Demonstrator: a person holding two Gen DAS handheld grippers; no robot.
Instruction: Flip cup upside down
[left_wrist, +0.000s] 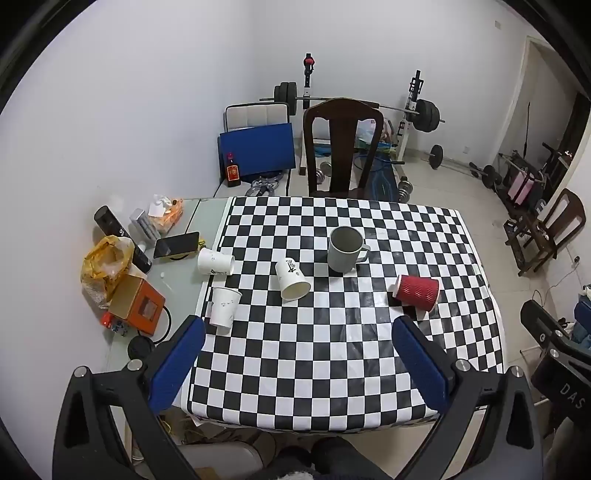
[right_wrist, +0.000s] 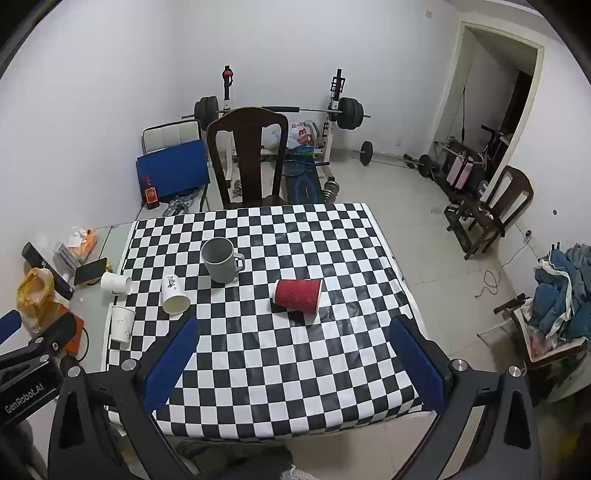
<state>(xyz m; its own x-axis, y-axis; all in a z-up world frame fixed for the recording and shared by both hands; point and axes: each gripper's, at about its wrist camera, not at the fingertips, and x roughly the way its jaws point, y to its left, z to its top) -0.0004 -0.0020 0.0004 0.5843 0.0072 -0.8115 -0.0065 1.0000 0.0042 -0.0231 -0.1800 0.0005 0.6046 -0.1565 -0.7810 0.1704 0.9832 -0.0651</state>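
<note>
A grey mug (left_wrist: 345, 249) (right_wrist: 221, 259) stands upright, mouth up, near the middle of the checkered table (left_wrist: 332, 350) (right_wrist: 277, 369). A red ribbed paper cup (left_wrist: 417, 291) (right_wrist: 297, 295) lies on its side to its right. A white paper cup (left_wrist: 291, 278) (right_wrist: 173, 295) lies on its side to the mug's left. Another white cup (left_wrist: 215, 261) (right_wrist: 115, 283) lies at the cloth's left edge, and a third (left_wrist: 223, 311) (right_wrist: 122, 323) stands upright. My left gripper (left_wrist: 299, 325) and right gripper (right_wrist: 295, 325) are open and empty, above the table's near side.
Clutter sits on the bare left strip: a phone (left_wrist: 176, 244), an orange box (left_wrist: 137, 305), a yellow bag (left_wrist: 105, 266), a dark speaker (left_wrist: 110, 221). A dark wooden chair (left_wrist: 341, 147) stands behind the table, with a barbell rack (left_wrist: 413, 110) beyond.
</note>
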